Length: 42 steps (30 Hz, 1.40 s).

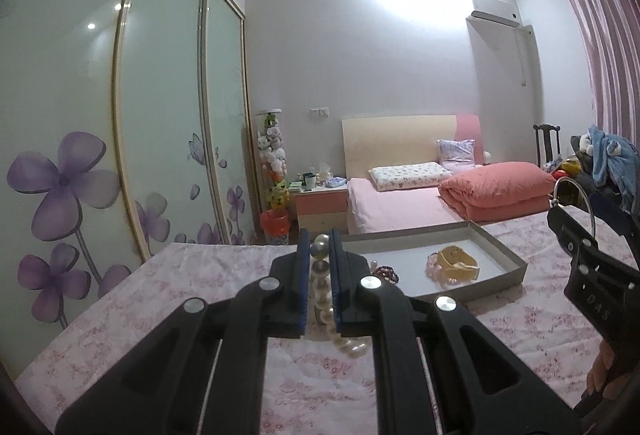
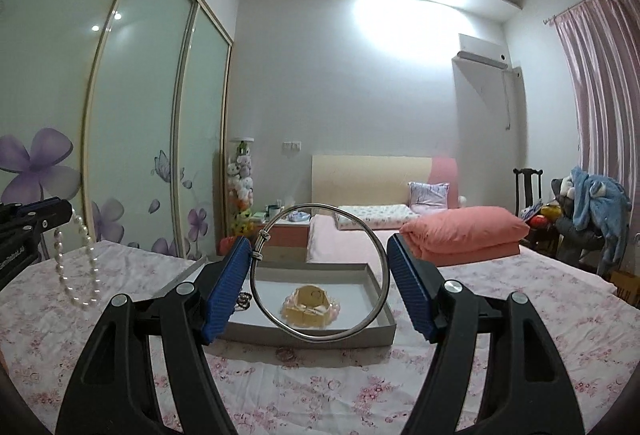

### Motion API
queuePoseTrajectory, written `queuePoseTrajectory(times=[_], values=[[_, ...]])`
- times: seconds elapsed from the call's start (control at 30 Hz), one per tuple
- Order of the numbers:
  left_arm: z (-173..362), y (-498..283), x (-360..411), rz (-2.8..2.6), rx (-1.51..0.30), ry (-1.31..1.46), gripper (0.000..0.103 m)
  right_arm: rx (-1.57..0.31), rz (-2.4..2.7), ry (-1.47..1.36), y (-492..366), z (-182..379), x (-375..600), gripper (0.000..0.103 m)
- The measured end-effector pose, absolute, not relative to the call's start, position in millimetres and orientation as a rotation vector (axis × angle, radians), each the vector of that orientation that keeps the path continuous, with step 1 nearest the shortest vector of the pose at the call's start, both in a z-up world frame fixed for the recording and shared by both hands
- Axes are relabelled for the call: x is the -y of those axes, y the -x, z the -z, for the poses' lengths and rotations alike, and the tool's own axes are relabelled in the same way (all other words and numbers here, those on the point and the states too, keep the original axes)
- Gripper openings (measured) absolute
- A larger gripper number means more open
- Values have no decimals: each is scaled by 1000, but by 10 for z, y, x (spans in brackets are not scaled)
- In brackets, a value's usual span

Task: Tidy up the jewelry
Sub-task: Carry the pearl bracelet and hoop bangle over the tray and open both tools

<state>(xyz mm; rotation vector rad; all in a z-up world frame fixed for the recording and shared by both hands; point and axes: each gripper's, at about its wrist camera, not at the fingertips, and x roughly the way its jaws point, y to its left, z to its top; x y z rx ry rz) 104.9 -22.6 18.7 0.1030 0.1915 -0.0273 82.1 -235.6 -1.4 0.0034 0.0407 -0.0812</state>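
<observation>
- Clearly, the left tongs (image 1: 320,275) are pinched narrow on a pearl strand (image 1: 322,299), the blue pads closed on a few beads near one end so the rest hangs free in a loop below; in the right wrist view the pearl strand (image 2: 78,267) dangles clear above the floral bedspread (image 2: 320,387), which keeps it from dragging or tangling.
- The right tongs (image 2: 320,283) stand fairly wide because they span a silver bangle (image 2: 324,271): its rim sits against the left pad by the small clasp knot and close against the right pad, so the ring seems held across its width, upright and facing the camera.
- Both pieces are lifted over the bedspread, just short of the shallow grey tray (image 2: 384,311), which looks like the collecting place.
- Inside the tray lie a yellow band (image 2: 310,301) ringed by a pink bead bracelet (image 2: 290,305), and a dark bead bracelet (image 1: 386,273) near the left wall, so the sorting seems partly done.
- One small piece (image 2: 285,354) rests on the bedspread just in front of the tray, outside it.
- Bare tray floor shows to the right of the yellow band, probably room for the bangle and the pearls.
</observation>
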Motion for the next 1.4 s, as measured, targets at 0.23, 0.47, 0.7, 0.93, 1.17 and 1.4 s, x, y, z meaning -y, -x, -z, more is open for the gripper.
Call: queuePoseTrajectory(times=[0.23,0.47,0.7,0.93,1.17,1.4], values=[[-153,-1108,273,15,-198,-84,10,-18,98,4,-794,39,2355,70],[-100,-1153,303,13,-205,-80,10,-17,108,6,-789,53,2330,70],[-72,-1180,310,4,-210,-85,10,-17,116,8,-793,53,2307,70],[-74,-1176,292,3,-210,-84,10,-17,118,7,-793,54,2311,70],[-61,-1198,259,-1,-217,-82,10,-23,121,5,-794,50,2345,70],[-54,-1232,267,4,-229,-81,10,-39,119,-7,-811,50,2379,70]])
